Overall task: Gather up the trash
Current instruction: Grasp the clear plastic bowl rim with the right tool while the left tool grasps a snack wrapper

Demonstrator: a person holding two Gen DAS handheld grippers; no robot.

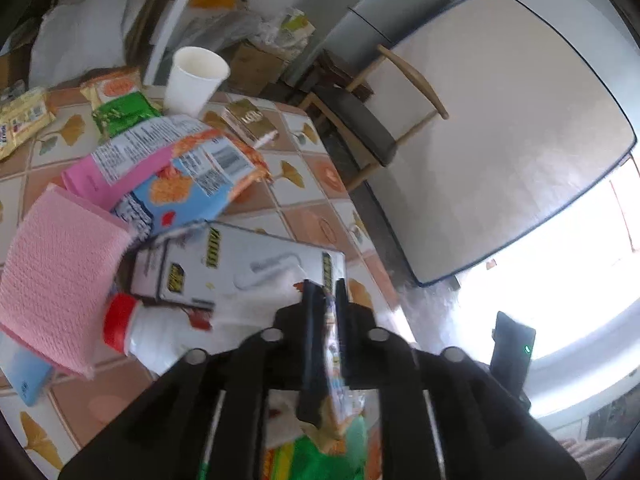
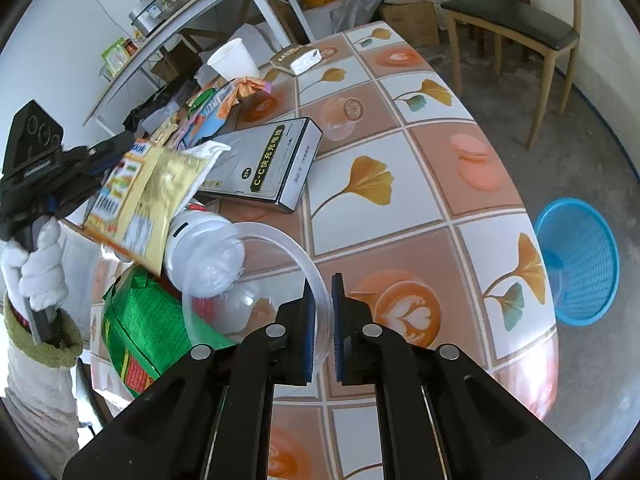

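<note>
Clear plastic bowl [image 2: 256,300]: rim clamped by right gripper [image 2: 320,320], low over tiled table [image 2: 400,208].
Left gripper [image 1: 330,320]: pinching yellow snack wrapper [image 2: 148,200], lifted above table.
Blue basket [image 2: 576,260]: on floor beside table.

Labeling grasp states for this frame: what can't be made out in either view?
- Left wrist: the snack wrapper in the left tongs is motion-blurred; its print is unreadable.
- Left wrist: the window area is blown out.
- Right wrist: the clear plastic lid in the right tongs runs behind the fingers; the contact is hidden.
- Right wrist: the blue basket contents cannot be told.
</note>
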